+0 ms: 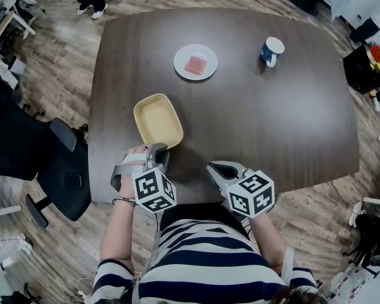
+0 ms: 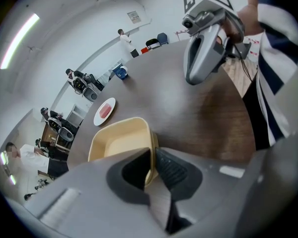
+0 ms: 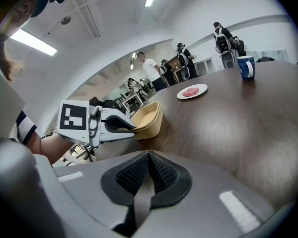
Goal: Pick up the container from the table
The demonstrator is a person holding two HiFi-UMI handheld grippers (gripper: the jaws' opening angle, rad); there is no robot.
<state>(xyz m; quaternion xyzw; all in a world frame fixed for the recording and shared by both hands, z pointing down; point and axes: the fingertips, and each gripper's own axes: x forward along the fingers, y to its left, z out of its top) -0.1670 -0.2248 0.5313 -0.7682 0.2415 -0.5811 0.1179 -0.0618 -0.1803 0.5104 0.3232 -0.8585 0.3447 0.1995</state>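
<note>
A pale yellow rectangular container (image 1: 158,120) sits near the table's front left, empty inside. My left gripper (image 1: 159,151) is shut on the container's near rim; in the left gripper view the container wall (image 2: 120,142) runs down between the two dark pads (image 2: 171,168). In the right gripper view the container (image 3: 148,117) appears level on the tabletop with the left gripper (image 3: 131,128) clamped on its edge. My right gripper (image 1: 213,168) is shut and holds nothing, hovering over the table's front edge to the right of the container, apart from it.
A white plate (image 1: 196,62) with a pink piece lies further back on the dark wooden table (image 1: 291,125), and a blue and white mug (image 1: 272,50) stands at the back right. A black office chair (image 1: 60,170) is beside the table's left edge.
</note>
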